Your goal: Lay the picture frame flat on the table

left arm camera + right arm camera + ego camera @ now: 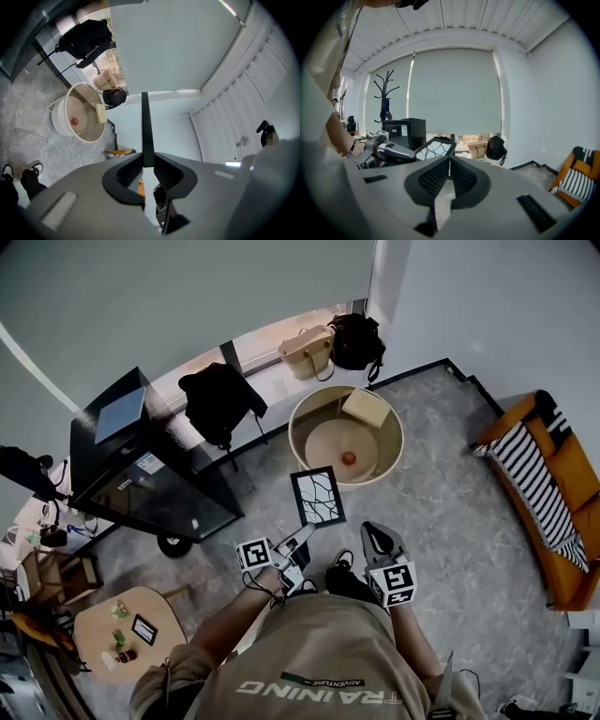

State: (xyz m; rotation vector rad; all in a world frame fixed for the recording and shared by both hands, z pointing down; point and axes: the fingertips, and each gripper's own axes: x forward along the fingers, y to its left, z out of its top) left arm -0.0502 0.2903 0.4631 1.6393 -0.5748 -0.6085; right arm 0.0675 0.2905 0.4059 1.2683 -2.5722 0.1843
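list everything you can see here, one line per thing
picture frame: one, black, held up in front of the round table
round table: one, beige, near the window
box: one, tan, on the round table
small round thing: one, red, on the round table
bags: two, beige and black, by the window
cabinet: one, black, left of the round table
sofa: one, orange, far right
side table: one, wooden, lower left
left tongs: one, grey, shut on the picture frame's edge
right tongs: one, grey, shut, empty
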